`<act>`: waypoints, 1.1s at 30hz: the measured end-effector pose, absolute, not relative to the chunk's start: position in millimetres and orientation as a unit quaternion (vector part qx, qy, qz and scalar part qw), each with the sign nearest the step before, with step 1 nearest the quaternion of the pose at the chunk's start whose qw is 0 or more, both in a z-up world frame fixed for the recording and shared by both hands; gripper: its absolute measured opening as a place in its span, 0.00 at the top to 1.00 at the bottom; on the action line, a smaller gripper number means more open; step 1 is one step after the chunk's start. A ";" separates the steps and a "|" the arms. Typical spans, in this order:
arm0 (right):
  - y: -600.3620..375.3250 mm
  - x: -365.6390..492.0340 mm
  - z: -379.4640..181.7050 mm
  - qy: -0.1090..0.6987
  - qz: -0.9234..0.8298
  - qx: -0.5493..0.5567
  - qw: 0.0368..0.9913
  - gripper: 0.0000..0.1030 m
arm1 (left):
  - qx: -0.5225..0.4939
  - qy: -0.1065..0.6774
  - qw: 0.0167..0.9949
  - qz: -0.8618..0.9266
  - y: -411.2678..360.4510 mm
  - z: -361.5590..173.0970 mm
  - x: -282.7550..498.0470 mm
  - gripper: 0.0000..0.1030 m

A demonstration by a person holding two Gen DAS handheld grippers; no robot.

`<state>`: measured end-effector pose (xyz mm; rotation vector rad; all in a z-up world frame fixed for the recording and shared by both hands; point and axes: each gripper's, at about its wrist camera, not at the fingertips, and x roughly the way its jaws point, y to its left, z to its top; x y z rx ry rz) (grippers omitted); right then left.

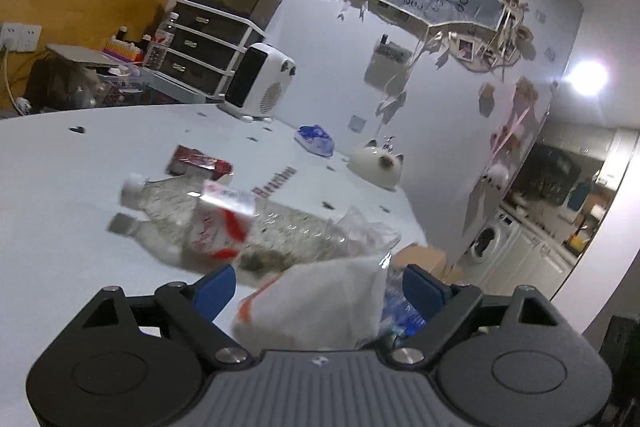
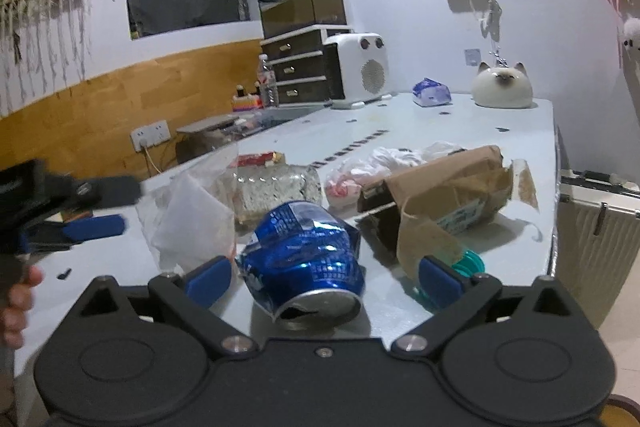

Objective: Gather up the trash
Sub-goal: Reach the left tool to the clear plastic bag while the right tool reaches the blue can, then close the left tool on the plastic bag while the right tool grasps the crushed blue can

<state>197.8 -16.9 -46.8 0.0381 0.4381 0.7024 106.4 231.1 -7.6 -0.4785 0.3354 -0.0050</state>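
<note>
My left gripper (image 1: 318, 285) is open; a white tissue in a clear bag (image 1: 320, 303) lies between its blue fingers, not clamped. Beyond it lie a crushed clear plastic bottle (image 1: 224, 219) with a red-white label and a red box (image 1: 198, 161). My right gripper (image 2: 322, 279) is open around a crushed blue can (image 2: 304, 255) that lies on the white table (image 2: 440, 123). The left gripper (image 2: 80, 211) shows at the left of the right wrist view, next to the clear bag (image 2: 192, 219). A torn brown paper bag (image 2: 448, 195), a teal cap (image 2: 468, 265) and a white crumpled bag (image 2: 384, 163) lie to the right.
A white heater (image 2: 360, 71), dark drawer unit (image 2: 300, 63), blue tissue pack (image 2: 430, 93) and ceramic cat (image 2: 502, 87) stand at the table's far side. A suitcase (image 2: 596, 227) stands beyond the right edge. A cardboard box (image 1: 424, 259) sits below the table edge.
</note>
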 end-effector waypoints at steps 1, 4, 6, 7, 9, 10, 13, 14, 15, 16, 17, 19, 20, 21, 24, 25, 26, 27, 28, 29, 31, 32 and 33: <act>-15.5 197.5 -46.3 0.210 0.347 0.015 0.914 0.04 | -0.232 0.165 0.959 -0.014 226.5 -6.1 109.9 0.12; -10.3 196.8 -46.9 0.204 0.362 -0.001 0.909 0.06 | -0.187 0.164 0.968 -0.038 209.3 -2.9 112.0 0.12; -4.9 198.5 -48.6 0.210 0.372 -0.013 0.904 0.08 | -0.152 0.168 0.973 -0.038 197.6 -2.8 113.1 0.12; -1.8 201.2 -48.8 0.216 0.377 -0.016 0.901 0.09 | -0.142 0.169 0.974 -0.040 193.7 -3.4 112.0 0.12; 1.4 206.0 -49.1 0.220 0.378 -0.016 0.899 0.14 | -0.127 0.175 0.976 -0.042 187.8 -5.4 111.9 0.11; 2.4 208.1 -49.1 0.223 0.377 -0.017 0.899 0.16 | -0.119 0.177 0.976 -0.040 185.4 -6.8 112.3 0.11; 0.0 208.6 -50.0 0.229 0.374 -0.014 0.899 0.26 | -0.101 0.190 0.976 -0.023 182.8 -14.6 114.2 0.11; -2.6 206.7 -50.2 0.229 0.374 -0.012 0.899 0.27 | -0.094 0.193 0.976 -0.017 181.6 -17.4 114.4 0.11; -4.9 203.6 -51.4 0.229 0.373 -0.011 0.899 0.28 | -0.086 0.199 0.976 -0.010 180.1 -20.9 114.4 0.11; -8.7 200.3 -51.7 0.230 0.369 -0.011 0.901 0.28 | -0.082 0.201 0.976 -0.007 179.0 -23.1 114.8 0.11; -13.0 197.2 -51.9 0.230 0.362 -0.008 0.904 0.29 | -0.079 0.205 0.976 -0.004 178.4 -26.2 115.3 0.11; -23.1 191.7 -52.1 0.234 0.351 0.005 0.907 0.30 | -0.069 0.209 0.976 0.002 175.6 -29.6 116.8 0.11; -30.6 188.4 -52.0 0.237 0.344 0.015 0.909 0.30 | -0.063 0.211 0.975 0.005 174.2 -31.4 117.8 0.11; -37.1 185.0 -52.0 0.240 0.341 0.021 0.909 0.30 | -0.056 0.214 0.975 0.010 172.4 -32.5 119.2 0.11; -52.8 172.1 -51.2 0.245 0.336 0.032 0.909 0.31 | -0.038 0.228 0.973 0.021 166.9 -34.6 125.7 0.11; -58.6 166.8 -50.7 0.247 0.332 0.035 0.910 0.31 | -0.033 0.229 0.972 0.028 165.9 -34.7 127.7 0.11; -63.4 162.2 -50.6 0.249 0.329 0.040 0.910 0.32 | -0.027 0.232 0.972 0.038 165.0 -35.0 130.9 0.11; -68.4 159.1 -51.3 0.252 0.328 0.045 0.909 0.32 | -0.025 0.236 0.970 0.048 164.6 -34.7 135.7 0.12; -72.8 155.1 -51.1 0.256 0.328 0.052 0.908 0.32 | -0.025 0.240 0.969 0.056 165.6 -35.4 138.7 0.13; -77.5 150.5 -50.3 0.259 0.330 0.059 0.906 0.32 | -0.028 0.242 0.968 0.064 167.3 -35.8 141.2 0.13; -82.5 142.5 -48.5 0.263 0.335 0.064 0.903 0.32 | -0.033 0.242 0.967 0.068 170.2 -34.9 143.8 0.23; -84.9 138.3 -47.1 0.264 0.338 0.067 0.901 0.32 | -0.034 0.241 0.967 0.070 171.5 -34.7 144.2 0.32; -86.1 135.0 -46.2 0.266 0.340 0.069 0.899 0.33 | -0.038 0.241 0.967 0.070 173.3 -34.5 144.2 0.35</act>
